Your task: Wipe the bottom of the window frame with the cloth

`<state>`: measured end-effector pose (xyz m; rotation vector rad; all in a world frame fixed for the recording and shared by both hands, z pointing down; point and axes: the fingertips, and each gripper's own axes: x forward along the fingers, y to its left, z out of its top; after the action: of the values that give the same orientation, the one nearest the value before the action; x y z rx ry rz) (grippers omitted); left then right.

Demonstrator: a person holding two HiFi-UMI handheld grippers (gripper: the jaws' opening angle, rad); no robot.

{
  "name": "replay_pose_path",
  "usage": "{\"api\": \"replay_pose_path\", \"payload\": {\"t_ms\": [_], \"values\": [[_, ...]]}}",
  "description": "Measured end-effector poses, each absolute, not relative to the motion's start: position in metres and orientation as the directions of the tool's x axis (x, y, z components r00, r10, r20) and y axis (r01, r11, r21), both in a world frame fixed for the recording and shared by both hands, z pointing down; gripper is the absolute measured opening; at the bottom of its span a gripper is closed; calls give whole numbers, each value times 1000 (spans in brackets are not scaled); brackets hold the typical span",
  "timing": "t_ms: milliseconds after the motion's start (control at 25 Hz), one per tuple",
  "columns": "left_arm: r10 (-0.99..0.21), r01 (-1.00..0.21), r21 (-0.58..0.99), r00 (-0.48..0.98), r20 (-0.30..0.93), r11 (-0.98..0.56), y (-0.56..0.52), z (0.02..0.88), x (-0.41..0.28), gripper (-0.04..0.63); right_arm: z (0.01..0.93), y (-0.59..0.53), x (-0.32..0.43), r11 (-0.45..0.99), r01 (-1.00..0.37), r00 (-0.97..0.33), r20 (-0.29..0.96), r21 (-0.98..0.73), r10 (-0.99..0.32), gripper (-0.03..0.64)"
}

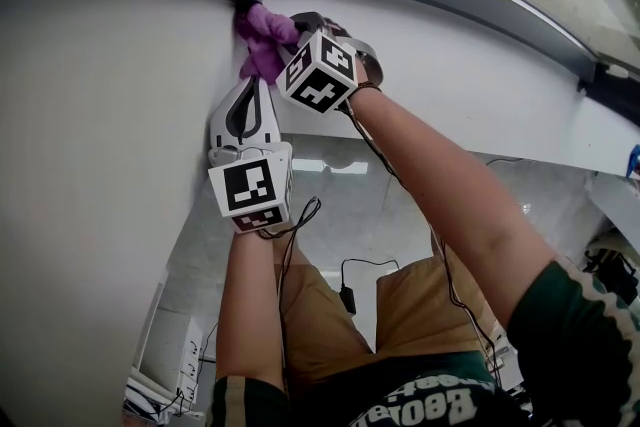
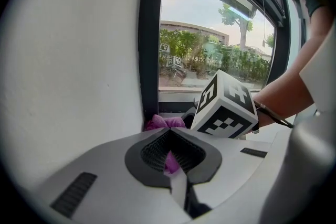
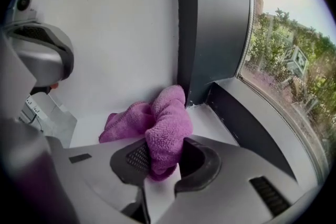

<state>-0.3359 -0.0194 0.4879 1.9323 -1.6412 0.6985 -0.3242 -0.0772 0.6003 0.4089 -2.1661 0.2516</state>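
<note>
Pinching a soft purple microfibre cloth point(image 3: 168, 123) in the right hand-held gripper point(image 3: 165, 159), bunched into the end corner along the bottom rail of the dark grey window frame point(image 3: 257, 134). Light, limp, likely to drag and fold: best gripped by a thick bunch. Just beside, the left hand-held gripper point(image 2: 168, 136), tips pressed together, purple glimpsed through its hollow.

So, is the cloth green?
No, the cloth pinched in the right hand-held gripper is purple.
</note>
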Motion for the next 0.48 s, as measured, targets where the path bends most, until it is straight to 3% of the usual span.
{"api": "replay_pose_path", "payload": {"t_ms": [480], "values": [[-705, -985, 42, 147, 694, -165, -18, 500, -324, 8, 601, -78, -295, 923, -383, -536, 820, -22, -203, 98]]}}
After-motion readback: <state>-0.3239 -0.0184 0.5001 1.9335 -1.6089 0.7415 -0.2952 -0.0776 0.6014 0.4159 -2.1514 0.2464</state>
